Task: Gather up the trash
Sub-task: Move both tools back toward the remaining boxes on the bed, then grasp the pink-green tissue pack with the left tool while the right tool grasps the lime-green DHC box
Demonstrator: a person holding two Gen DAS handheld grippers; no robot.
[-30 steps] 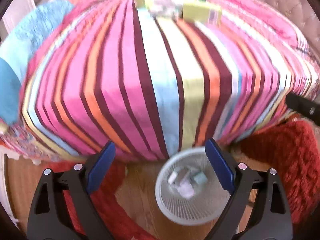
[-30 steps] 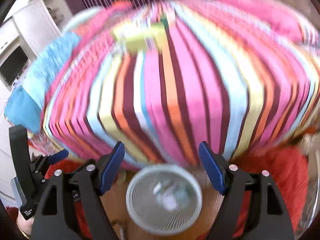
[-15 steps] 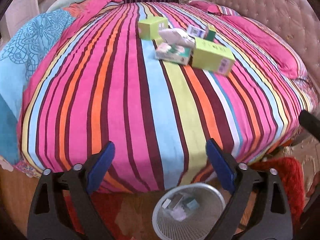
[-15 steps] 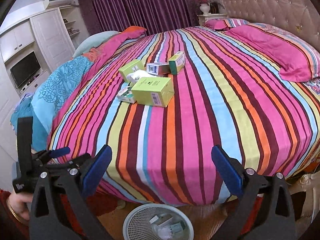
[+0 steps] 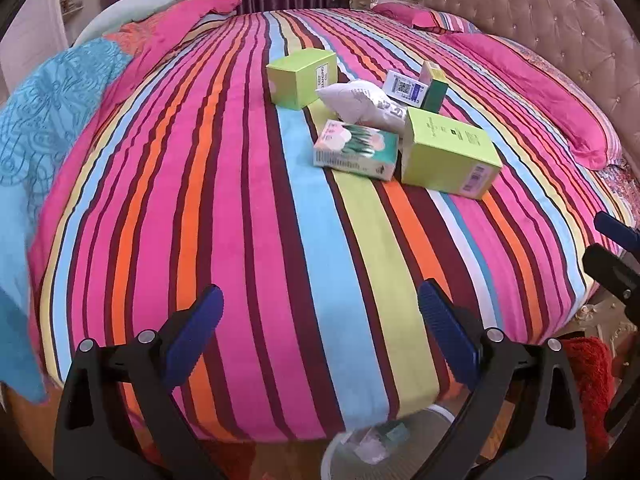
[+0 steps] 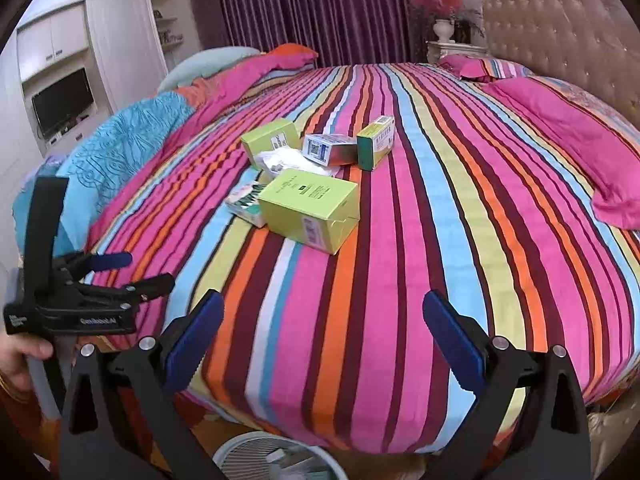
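- Trash boxes (image 5: 448,156) are lying together mid-bed (image 5: 248,216) in the left wrist view; left gripper (image 5: 320,320) is hovering with jaws apart, empty, above the basket (image 5: 436,420).
- Right gripper (image 6: 324,328) is also gaping empty, probably readying for the boxes.

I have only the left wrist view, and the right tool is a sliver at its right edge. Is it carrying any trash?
Observer: No. In the right wrist view the right tool is open over the striped bedspread. Its jaws have just been opening, with nothing between them.
Reviewer: What holds the left tool? I see only its fingers.
Observer: A bare hand grips it from below at the picture's left edge. The left tool has also just been opening and is empty.
Reviewer: Anything beyond that side of the bed?
Observer: A dark television sits in white cabinets.
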